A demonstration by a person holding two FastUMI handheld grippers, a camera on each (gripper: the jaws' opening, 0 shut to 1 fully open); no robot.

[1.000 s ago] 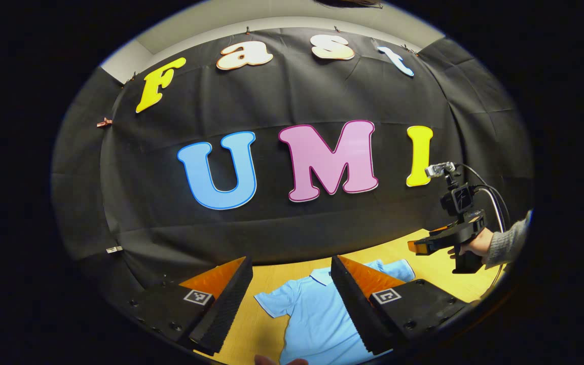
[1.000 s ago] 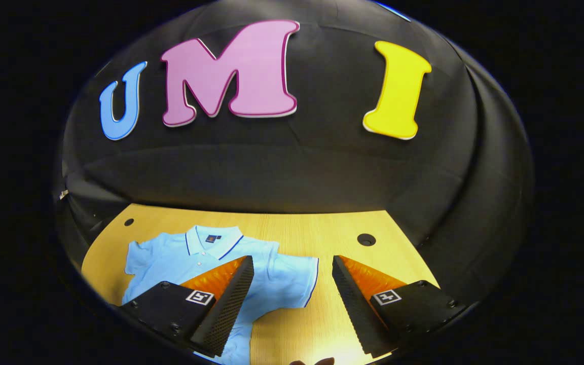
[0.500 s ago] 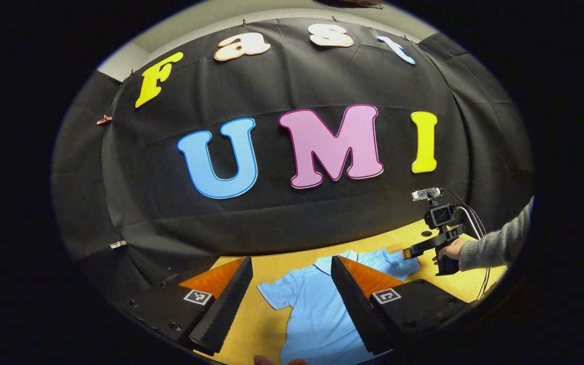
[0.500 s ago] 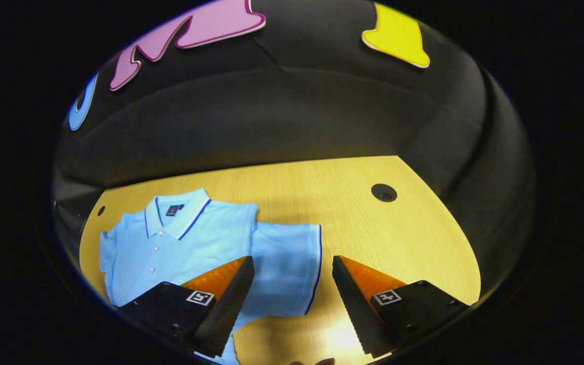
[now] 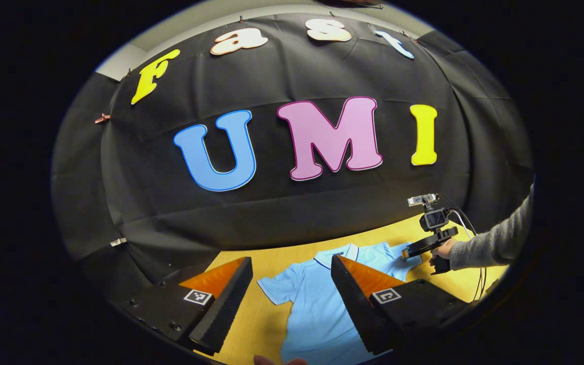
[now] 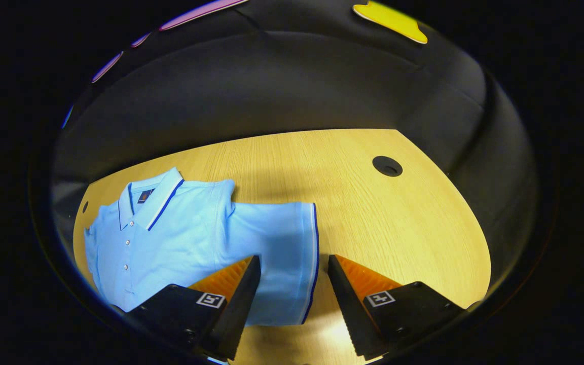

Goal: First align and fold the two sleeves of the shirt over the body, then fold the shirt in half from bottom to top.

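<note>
A light blue polo shirt (image 6: 170, 238) lies flat on the wooden table (image 6: 398, 228), collar toward the wall. Its right sleeve (image 6: 277, 243), edged with a dark blue stripe, is spread out sideways. My right gripper (image 6: 293, 259) is open just above that sleeve, and the striped hem runs between its fingers. In the left gripper view the shirt (image 5: 312, 309) lies below and ahead of my open left gripper (image 5: 290, 258), with its left sleeve (image 5: 277, 289) between the fingers and well beneath them. Farther off, the right gripper (image 5: 409, 251) hovers low at the far sleeve.
A hand in a grey sleeve (image 5: 495, 243) holds the right gripper, with a cable trailing behind it. A round hole (image 6: 387, 166) sits in the tabletop to the right of the shirt. The black cloth wall closes the table's far side.
The right gripper has dropped and tilted down toward the right sleeve, which now lies close between its fingers. The left gripper has barely moved, dipping slightly.
</note>
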